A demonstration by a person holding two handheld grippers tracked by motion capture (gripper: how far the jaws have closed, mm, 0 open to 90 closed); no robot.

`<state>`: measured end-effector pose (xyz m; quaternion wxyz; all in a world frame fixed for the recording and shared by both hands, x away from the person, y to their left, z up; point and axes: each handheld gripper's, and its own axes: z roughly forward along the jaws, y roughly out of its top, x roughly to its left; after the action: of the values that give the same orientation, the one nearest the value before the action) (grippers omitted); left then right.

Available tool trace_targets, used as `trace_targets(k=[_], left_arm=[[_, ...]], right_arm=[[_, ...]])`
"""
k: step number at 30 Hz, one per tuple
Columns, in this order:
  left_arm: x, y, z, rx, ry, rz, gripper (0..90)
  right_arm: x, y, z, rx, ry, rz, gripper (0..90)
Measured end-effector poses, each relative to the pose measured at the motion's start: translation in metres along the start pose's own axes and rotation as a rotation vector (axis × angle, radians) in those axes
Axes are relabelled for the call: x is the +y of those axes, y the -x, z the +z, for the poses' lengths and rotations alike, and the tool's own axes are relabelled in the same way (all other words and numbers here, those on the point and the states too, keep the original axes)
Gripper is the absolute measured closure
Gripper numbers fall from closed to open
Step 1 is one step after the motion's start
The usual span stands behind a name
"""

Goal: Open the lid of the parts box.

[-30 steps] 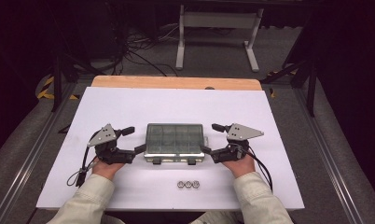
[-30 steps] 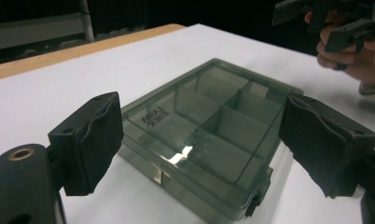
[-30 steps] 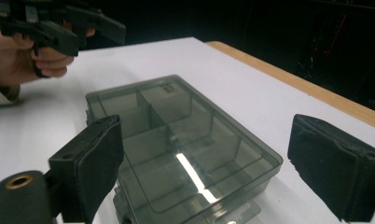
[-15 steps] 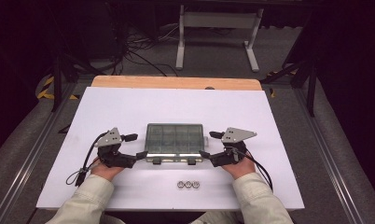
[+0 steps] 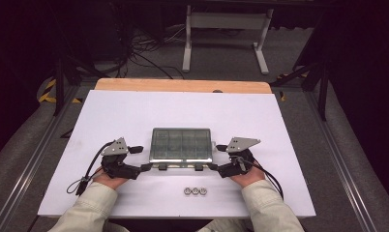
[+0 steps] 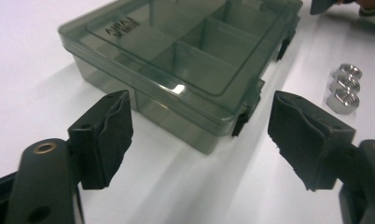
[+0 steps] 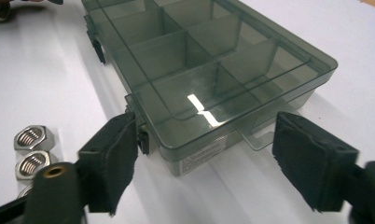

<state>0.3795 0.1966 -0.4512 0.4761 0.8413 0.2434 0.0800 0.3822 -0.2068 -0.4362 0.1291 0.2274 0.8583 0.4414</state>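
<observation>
Now both sets of jaws have just been closing yet remain apart and empty, the left gripper [image 5: 145, 158] and right gripper [image 5: 215, 157] flanking the compartment box [image 5: 181, 145]'s near corners, likely preparing to grasp its front latches.

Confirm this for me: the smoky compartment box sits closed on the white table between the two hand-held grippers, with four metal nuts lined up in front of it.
Not quite: there are three metal nuts, not four, as the high view shows. The rest holds: the smoky compartment box sits closed on the white table, between the left hand-held gripper and the right hand-held gripper.
</observation>
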Motion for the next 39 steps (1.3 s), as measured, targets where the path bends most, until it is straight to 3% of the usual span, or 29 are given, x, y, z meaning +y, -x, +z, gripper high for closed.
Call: trace_targets(k=[12, 24, 39], left_arm=[[-0.0022, 0.0031, 0.0033, -0.002, -0.029, 0.013, 34.0], [-0.003, 0.0084, 0.0074, 0.013, -0.071, 0.05, 56.7], [-0.0042, 0.0077, 0.0091, 0.017, -0.097, 0.051, 62.1]], right_arm=[[-0.0044, -0.0005, 0.0036, 0.048, -0.043, 0.006, 41.5], [-0.0064, -0.0008, 0.0061, 0.046, -0.064, -0.007, 50.3], [-0.0077, 0.0003, 0.0068, 0.051, -0.068, -0.003, 51.1]])
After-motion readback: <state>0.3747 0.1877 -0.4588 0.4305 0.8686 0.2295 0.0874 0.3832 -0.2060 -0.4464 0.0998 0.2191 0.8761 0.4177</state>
